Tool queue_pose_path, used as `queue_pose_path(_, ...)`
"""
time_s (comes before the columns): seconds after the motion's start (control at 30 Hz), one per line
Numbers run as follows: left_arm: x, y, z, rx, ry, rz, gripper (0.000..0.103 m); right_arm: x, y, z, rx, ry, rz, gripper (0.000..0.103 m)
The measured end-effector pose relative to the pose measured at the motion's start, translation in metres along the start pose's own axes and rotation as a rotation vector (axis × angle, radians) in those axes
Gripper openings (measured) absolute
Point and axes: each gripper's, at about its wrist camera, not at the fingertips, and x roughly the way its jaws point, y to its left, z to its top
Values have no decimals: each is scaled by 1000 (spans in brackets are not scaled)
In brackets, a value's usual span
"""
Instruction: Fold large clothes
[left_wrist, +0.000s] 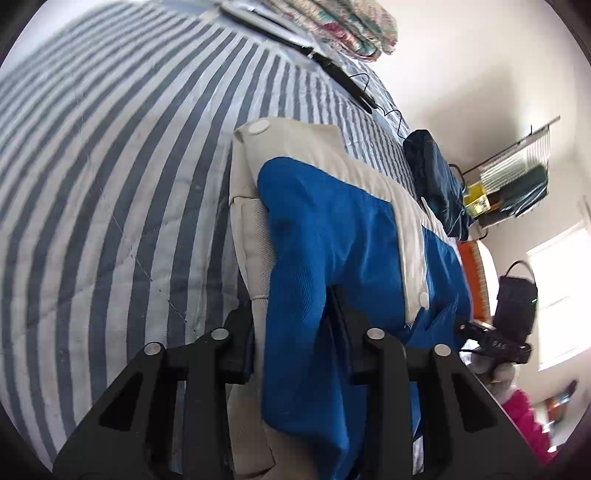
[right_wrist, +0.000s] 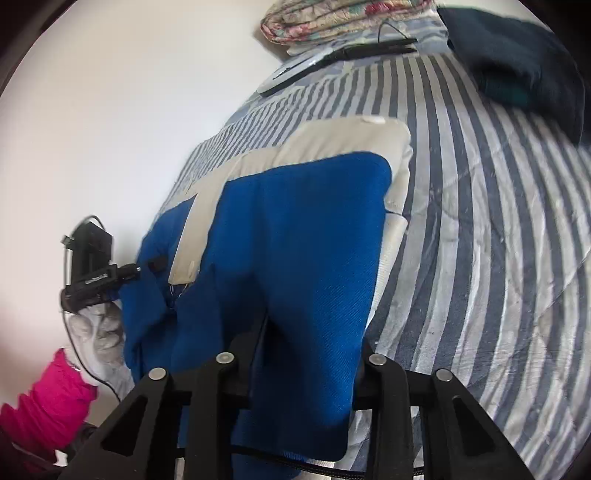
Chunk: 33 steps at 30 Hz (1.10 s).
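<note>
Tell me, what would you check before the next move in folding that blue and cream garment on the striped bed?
1. Left gripper has blue fabric between its fingers: ok.
2. Right gripper has blue fabric between its fingers: ok.
3. Both grips firm enough to lift: cannot tell.
4. Blue and cream garment lies flat on the striped bedspread: ok farther off; near edge is bunched.
5. Dark garment clear of the fold: ok.
6. Black cable clear of the garment: ok.
</note>
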Motion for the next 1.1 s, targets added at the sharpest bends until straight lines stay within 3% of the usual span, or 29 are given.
queue_pose_path(0.23,-21,-45,-10,137,-69,74,23,-28,65,-8,-148,-47,-131,20)
queue_pose_path(0.4,-37,-79,-24,212,-84,66,22,-55,94,-21,-259,-50,-239,17)
queue_pose_path(0.77,-64,-129,-55,277,-109,0,22,-123,115,-38,-333,-65,-418,16)
queue_pose_path(1.1,-59,-181,-47,325,-138,-49,22,-164,111,-36,-371,-128,-495,16)
